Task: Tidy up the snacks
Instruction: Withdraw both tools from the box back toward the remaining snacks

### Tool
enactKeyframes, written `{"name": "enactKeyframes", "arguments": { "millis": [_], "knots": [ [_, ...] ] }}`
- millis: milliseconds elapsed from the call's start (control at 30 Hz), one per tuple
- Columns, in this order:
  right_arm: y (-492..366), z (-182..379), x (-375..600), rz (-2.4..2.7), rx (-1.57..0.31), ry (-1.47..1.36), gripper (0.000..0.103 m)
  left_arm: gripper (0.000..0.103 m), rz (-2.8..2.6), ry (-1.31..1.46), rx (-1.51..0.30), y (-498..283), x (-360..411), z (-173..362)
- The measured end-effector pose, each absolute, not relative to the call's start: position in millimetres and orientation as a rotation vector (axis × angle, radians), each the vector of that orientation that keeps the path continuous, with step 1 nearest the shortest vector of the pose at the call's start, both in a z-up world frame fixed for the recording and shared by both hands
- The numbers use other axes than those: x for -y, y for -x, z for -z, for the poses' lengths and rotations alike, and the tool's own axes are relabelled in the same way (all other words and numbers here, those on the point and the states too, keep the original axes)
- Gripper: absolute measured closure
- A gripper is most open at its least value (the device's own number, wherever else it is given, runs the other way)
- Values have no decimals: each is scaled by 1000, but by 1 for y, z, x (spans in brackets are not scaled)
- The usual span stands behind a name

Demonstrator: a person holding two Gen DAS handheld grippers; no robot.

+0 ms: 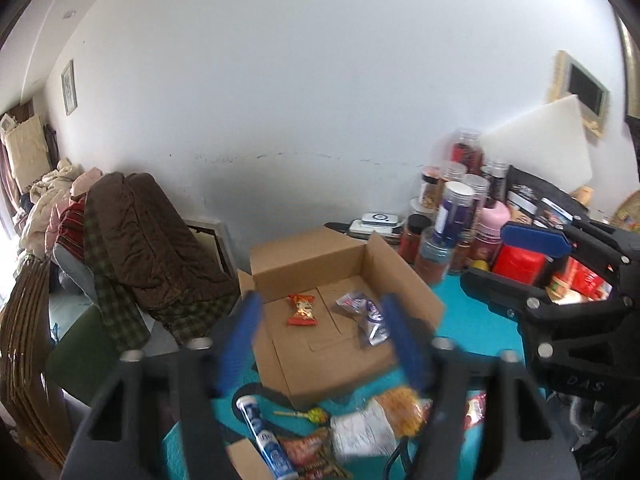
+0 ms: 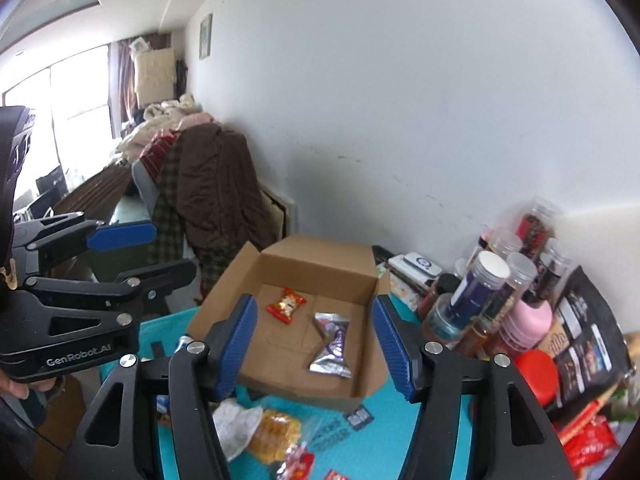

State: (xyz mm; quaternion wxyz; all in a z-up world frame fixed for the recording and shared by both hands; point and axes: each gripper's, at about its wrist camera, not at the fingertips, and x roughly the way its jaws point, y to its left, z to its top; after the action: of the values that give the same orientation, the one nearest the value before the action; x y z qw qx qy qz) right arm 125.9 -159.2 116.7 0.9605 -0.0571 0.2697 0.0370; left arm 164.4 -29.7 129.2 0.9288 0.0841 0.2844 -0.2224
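Left tool (image 1: 326, 344) spread, nothing between its blue pads (image 1: 240, 340), blurred in its own view. Right tool (image 2: 312, 350) also spread, empty. Both tilt down over the teal surface (image 2: 384, 436).

Open cardboard box (image 2: 316, 264) sits just ahead of both tools, flaps up. Inside: red-orange snack packet (image 2: 286, 306) toward the left pad side, silver-purple wrapper (image 2: 334, 346) toward the right pad side, the two apart, lying flat on the box floor.

Below the left tool, nearer than the box: white-blue tube (image 1: 262, 436), lollipop (image 1: 314, 415), clear bag of yellow snacks (image 1: 384, 416), dark red packet (image 1: 308, 452), all loose on the surface.

Right of the right tool: cluster of jars and bottles (image 2: 492, 288), black pouch (image 2: 584, 340), against the wall.

Left of both tools: chair with a heap of clothes (image 2: 208, 184).
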Motion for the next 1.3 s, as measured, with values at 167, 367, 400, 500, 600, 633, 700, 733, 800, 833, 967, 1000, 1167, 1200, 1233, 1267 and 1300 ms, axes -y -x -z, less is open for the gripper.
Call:
{"name": "enactKeyframes", "arguments": {
  "millis": [167,367,400,500,600,633,700,733,800,833,967,1000,1167,1200,1233,1267,1300],
  "knots": [
    [-89,-115,153,-70,-507,109,33,23,470,-177,-530,-126,19,-129],
    [-49,-99,150,-70,-486,77,31,23,498,-171,-550,-99,8,-115],
    [-44,-95,149,-65,-486,71,30,23,500,-172,-555,-94,7,-112],
    [-33,-80,148,-62,-495,54,29,23,500,-177,-566,-84,4,-101],
    [-24,-65,147,-58,-507,29,29,23,493,-176,-577,-77,1,-89],
    [-23,-60,146,-58,-512,26,29,23,493,-171,-585,-74,-1,-83],
    [-19,-49,144,-57,-523,18,29,23,495,-165,-598,-71,-4,-75],
    [-19,-44,142,-59,-530,15,29,23,494,-163,-604,-69,-6,-69],
    [-17,-34,139,-72,-540,5,29,23,487,-158,-618,-66,-10,-59],
    [-16,-29,136,-82,-547,0,29,23,482,-155,-623,-65,-12,-54],
    [-17,-12,126,-117,-565,-10,29,23,452,-144,-646,-62,-21,-37],
    [-19,-8,123,-128,-568,-10,29,23,435,-139,-653,-62,-26,-31],
    [-31,9,103,-188,-593,7,29,23,371,-118,-692,-66,-45,-10],
    [-35,13,98,-201,-601,9,29,23,356,-105,-705,-68,-51,-5],
    [-40,16,94,-217,-609,9,29,23,344,-96,-712,-70,-56,-2],
    [-44,19,90,-230,-618,9,29,23,333,-88,-718,-71,-60,1],
    [-50,23,87,-244,-629,9,29,23,315,-79,-727,-73,-67,6]
  ]
}}
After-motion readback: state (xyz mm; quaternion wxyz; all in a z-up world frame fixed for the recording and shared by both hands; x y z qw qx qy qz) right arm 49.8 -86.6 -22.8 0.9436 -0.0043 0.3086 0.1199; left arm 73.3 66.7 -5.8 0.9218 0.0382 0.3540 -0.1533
